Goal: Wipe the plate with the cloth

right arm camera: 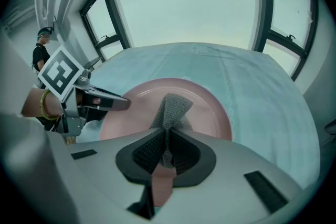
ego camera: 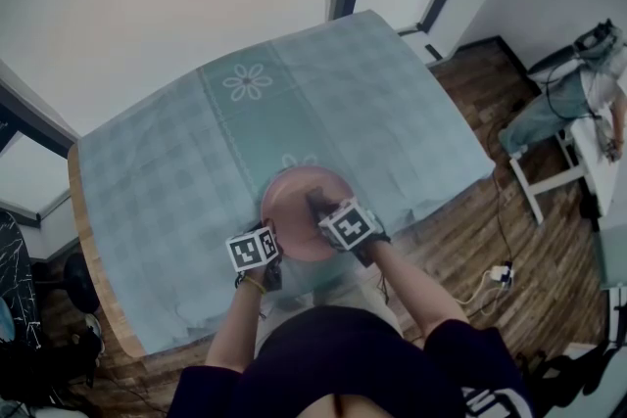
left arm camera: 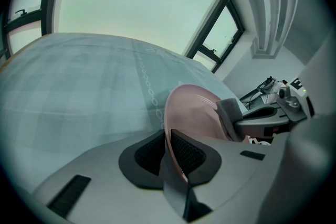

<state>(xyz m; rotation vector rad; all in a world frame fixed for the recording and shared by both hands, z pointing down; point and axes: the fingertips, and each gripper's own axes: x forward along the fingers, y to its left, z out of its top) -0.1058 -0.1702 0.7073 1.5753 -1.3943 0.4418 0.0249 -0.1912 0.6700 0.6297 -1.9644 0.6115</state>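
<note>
A pink plate is tilted up off the table near its front edge. My left gripper is shut on the plate's near rim; in the left gripper view the rim runs edge-on between the jaws. My right gripper is shut on a grey cloth, which sticks out past the jaws over the plate's inner face. The cloth also shows at the plate's right side in the left gripper view. Whether the cloth touches the plate I cannot tell.
A pale green checked tablecloth with a flower pattern covers the table. A person sits at a white desk at the far right. Cables and a power strip lie on the wooden floor.
</note>
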